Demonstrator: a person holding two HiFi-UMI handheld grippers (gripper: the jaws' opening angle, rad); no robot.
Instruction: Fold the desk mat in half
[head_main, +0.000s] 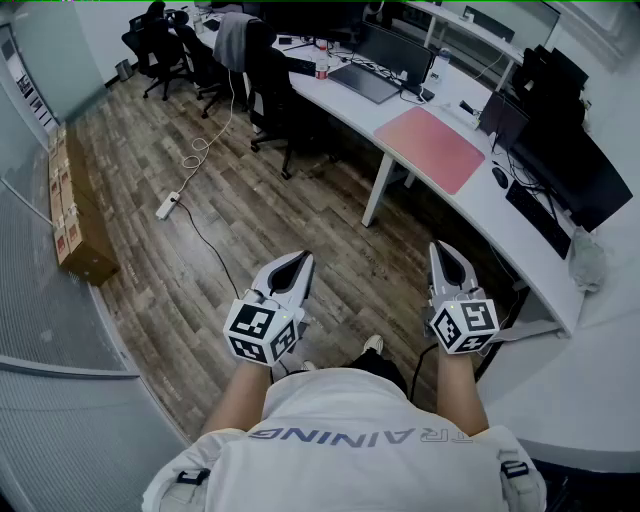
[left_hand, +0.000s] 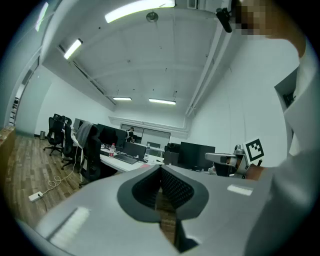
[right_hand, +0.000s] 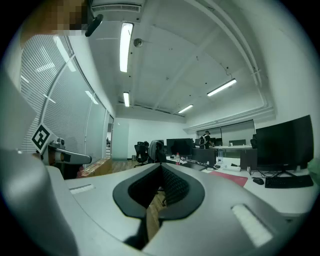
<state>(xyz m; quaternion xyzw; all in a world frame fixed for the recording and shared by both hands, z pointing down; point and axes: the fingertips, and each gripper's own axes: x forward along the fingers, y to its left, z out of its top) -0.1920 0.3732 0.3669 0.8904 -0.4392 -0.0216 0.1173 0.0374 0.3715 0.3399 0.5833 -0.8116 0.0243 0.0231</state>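
Observation:
A pink desk mat (head_main: 430, 148) lies flat on the long white desk (head_main: 520, 225), well ahead of both grippers; its edge also shows in the right gripper view as the pink mat (right_hand: 227, 177). My left gripper (head_main: 303, 262) is held level over the wooden floor, jaws together and empty. My right gripper (head_main: 441, 254) hangs beside it near the desk's front edge, also shut on nothing. In each gripper view the tips meet: left gripper (left_hand: 161, 168), right gripper (right_hand: 161, 165).
Monitors (head_main: 575, 175), a keyboard (head_main: 540, 218) and a mouse (head_main: 501, 177) sit right of the mat; a laptop (head_main: 365, 82) lies beyond it. Office chairs (head_main: 270, 95) stand at the desk. A power strip (head_main: 167, 205) with cables lies on the floor, cardboard boxes (head_main: 75, 215) at left.

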